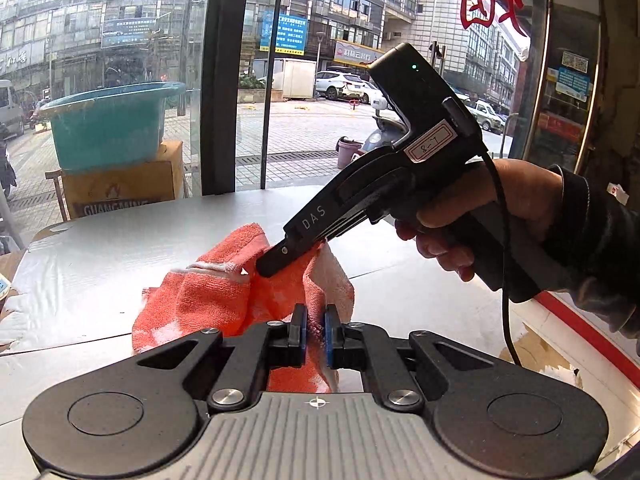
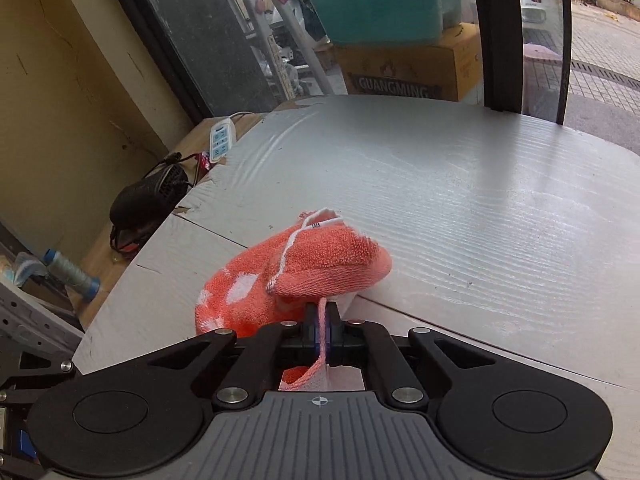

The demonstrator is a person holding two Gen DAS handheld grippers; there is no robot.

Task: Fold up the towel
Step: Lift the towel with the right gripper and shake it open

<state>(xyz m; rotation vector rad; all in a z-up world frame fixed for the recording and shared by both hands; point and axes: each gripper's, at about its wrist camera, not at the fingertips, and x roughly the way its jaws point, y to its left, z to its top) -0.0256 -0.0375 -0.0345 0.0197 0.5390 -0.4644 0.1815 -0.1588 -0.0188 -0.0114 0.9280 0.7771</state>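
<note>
Left wrist only: hand (image 1: 480,216) around right gripper (image 1: 272,262) on towel (image 1: 208,296).

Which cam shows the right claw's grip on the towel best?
Right wrist: the right claw is shut on a thin edge of the towel, seen straight on. Left wrist shows that claw from the side, tips buried in cloth.

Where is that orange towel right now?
The orange towel hangs bunched just above the white table, pinched between the left gripper and the right gripper.
</note>
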